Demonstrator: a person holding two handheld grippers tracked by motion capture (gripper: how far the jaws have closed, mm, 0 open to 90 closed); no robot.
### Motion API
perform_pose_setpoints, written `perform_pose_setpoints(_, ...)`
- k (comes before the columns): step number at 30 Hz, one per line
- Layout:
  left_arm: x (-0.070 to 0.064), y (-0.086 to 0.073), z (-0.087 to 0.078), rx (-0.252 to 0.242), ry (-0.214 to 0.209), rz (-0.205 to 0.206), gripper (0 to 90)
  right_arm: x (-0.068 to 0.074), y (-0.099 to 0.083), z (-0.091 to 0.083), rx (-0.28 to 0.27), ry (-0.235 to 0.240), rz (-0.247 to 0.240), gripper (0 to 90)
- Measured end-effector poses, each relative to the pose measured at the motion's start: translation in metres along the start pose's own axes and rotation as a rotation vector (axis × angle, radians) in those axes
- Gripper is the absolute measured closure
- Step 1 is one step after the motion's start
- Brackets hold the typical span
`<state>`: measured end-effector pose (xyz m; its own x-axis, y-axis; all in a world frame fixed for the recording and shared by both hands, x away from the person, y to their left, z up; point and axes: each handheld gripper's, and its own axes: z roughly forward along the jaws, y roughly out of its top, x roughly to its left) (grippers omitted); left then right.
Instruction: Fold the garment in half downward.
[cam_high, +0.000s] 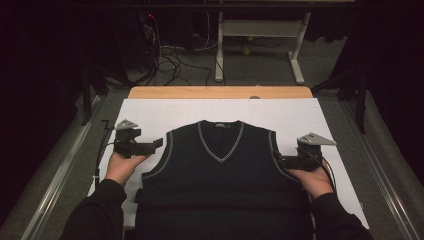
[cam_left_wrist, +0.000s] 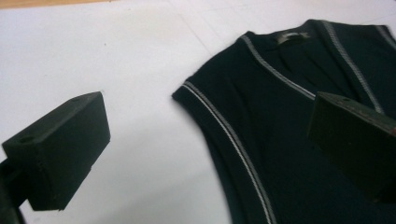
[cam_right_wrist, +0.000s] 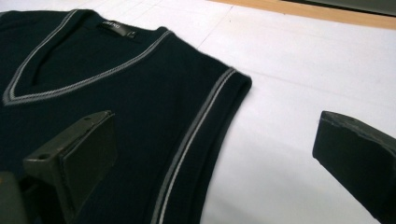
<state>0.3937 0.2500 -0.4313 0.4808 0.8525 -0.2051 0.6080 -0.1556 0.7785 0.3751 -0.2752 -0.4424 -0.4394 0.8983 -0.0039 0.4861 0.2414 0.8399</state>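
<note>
Dark vest lay flat on the white sheet covering the table, neck away from the person. Left gripper hovered beside its left armhole, jaws spread; right gripper at the right armhole edge, jaws spread, holding nothing.

White table (wooden-edged), dark vest flat.

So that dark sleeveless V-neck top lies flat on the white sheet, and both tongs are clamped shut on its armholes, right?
Not quite. The top does lie flat on the white sheet, but both the left tongs and the right tongs are open, gripping nothing. Each gripper view shows its jaws spread wide apart over an armhole edge.
</note>
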Motion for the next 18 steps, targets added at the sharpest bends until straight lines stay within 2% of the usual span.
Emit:
perform_pose_setpoints(2,0.001,0.004,0.007,0.010,0.007,-0.012,0.0,-0.001,0.003,0.003,0.004,-0.001,-0.003,2.9)
perform_pose_setpoints(5,0.006,0.006,0.017,-0.002,0.002,-0.077,3.3,-0.005,0.014,0.014,0.023,-0.014,0.001,6.2)
perform_pose_setpoints(7,0.009,0.006,0.024,0.016,0.000,-0.097,3.3,-0.006,0.018,0.020,0.029,-0.020,0.007,7.3)
perform_pose_setpoints(9,0.010,0.008,0.031,0.050,0.006,-0.083,3.2,-0.006,0.020,0.022,0.033,-0.020,0.010,7.4)
perform_pose_setpoints(12,0.007,0.013,0.036,0.049,0.020,-0.060,3.2,-0.005,0.026,0.031,0.048,-0.027,-0.003,8.7)
perform_pose_setpoints(15,0.006,0.017,0.044,0.061,0.019,-0.071,3.1,-0.006,0.032,0.046,0.070,-0.020,0.017,10.1)
perform_pose_setpoints(18,0.006,0.020,0.053,0.076,0.043,-0.080,2.9,-0.008,0.034,0.053,0.081,-0.012,0.044,11.0)
